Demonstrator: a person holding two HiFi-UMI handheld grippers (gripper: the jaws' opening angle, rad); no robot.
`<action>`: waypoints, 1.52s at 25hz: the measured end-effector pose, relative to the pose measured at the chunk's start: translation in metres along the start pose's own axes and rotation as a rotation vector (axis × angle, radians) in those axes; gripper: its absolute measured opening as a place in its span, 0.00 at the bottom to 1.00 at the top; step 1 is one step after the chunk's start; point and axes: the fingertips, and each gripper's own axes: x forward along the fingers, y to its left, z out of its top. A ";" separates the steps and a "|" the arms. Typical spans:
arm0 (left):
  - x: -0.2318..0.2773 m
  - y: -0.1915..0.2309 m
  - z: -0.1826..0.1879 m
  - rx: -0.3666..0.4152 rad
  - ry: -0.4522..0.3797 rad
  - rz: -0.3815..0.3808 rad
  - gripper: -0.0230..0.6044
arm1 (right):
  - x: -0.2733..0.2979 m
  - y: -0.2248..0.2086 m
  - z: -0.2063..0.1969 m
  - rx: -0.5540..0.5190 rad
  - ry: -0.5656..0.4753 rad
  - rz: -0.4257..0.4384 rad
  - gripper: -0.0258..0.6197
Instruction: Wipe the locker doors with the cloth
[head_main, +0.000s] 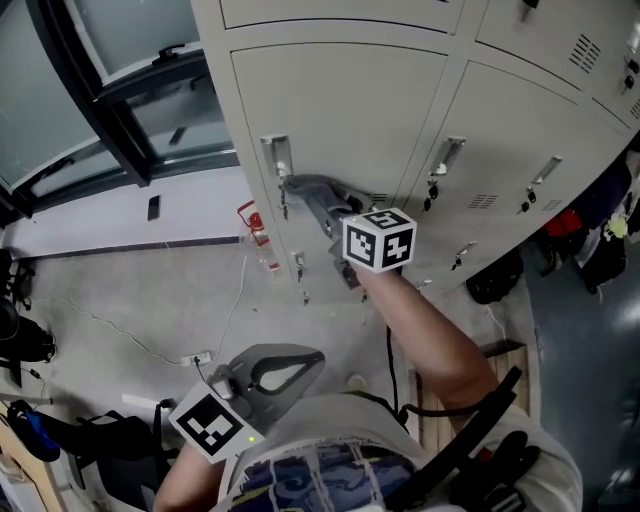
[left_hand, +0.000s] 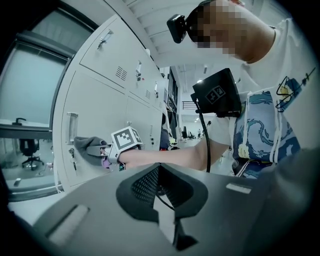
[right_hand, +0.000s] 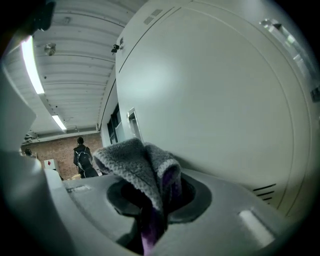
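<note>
Left gripper (head_main: 285, 370), low in the frame, has its jaws together on nothing. One grey cloth (right_hand: 135, 162) sits clamped in the right gripper (head_main: 318, 205), pressed against a beige locker door (head_main: 340, 110) beside its handle (head_main: 276, 152), centre frame.

cloth (right_hand: 135, 160) grey-purple | locker doors (head_main: 340, 110) beige | shirt (left_hand: 260, 125) white, blue swirls

In my head view the marker cube (head_main: 380, 240) covers the hand holding the right gripper (head_main: 322, 212). The right gripper view loses the purple tail of the cloth (right_hand: 134, 165) down between the jaws. I can't judge contact with the locker door (right_hand: 215, 100).
</note>
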 end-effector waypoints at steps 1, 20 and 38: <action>0.003 -0.001 0.001 0.001 0.001 -0.008 0.04 | -0.005 -0.006 0.002 0.004 -0.005 -0.010 0.18; 0.055 -0.028 0.009 0.037 -0.010 -0.154 0.04 | -0.120 -0.123 0.027 0.094 -0.118 -0.281 0.18; 0.022 -0.019 0.000 0.007 -0.010 -0.101 0.04 | -0.073 -0.048 -0.029 0.106 -0.008 -0.136 0.18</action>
